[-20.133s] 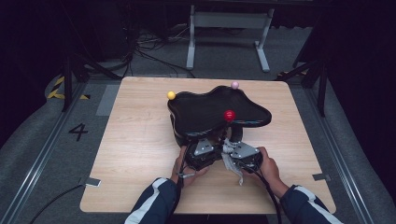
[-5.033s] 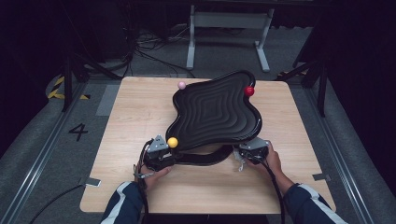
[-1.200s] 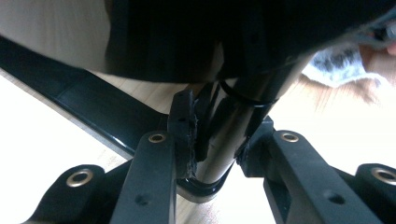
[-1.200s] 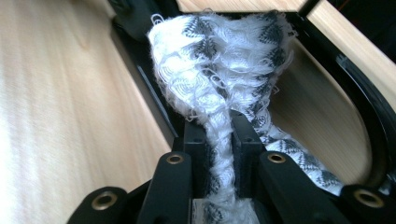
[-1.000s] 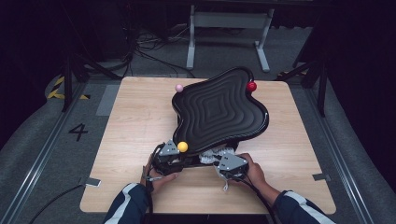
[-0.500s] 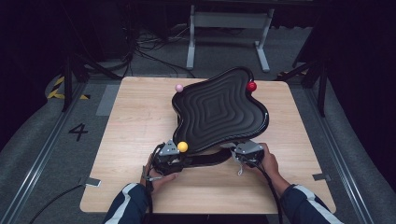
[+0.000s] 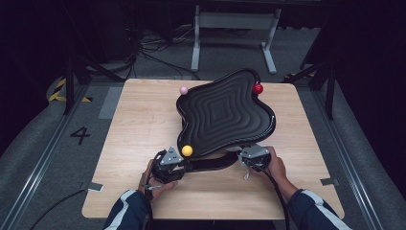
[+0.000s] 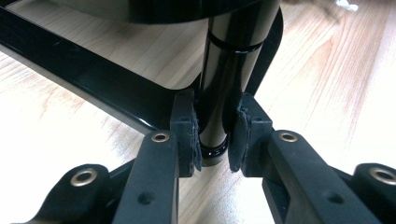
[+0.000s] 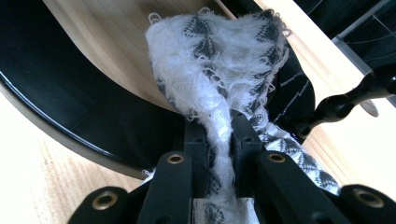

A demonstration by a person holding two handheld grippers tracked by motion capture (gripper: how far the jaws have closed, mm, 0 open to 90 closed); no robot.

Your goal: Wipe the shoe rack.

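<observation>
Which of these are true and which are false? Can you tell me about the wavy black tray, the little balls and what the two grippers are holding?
1. The left gripper is clamped on a black post under the black tray. True.
2. The right gripper holds a sponge. False: it pinches a white cloth with a dark pattern.
3. A yellow ball sits at the tray's near corner. True.
4. The red ball lies on the floor. False: it sits at the tray's far edge.
5. The table is wooden. True.
</observation>
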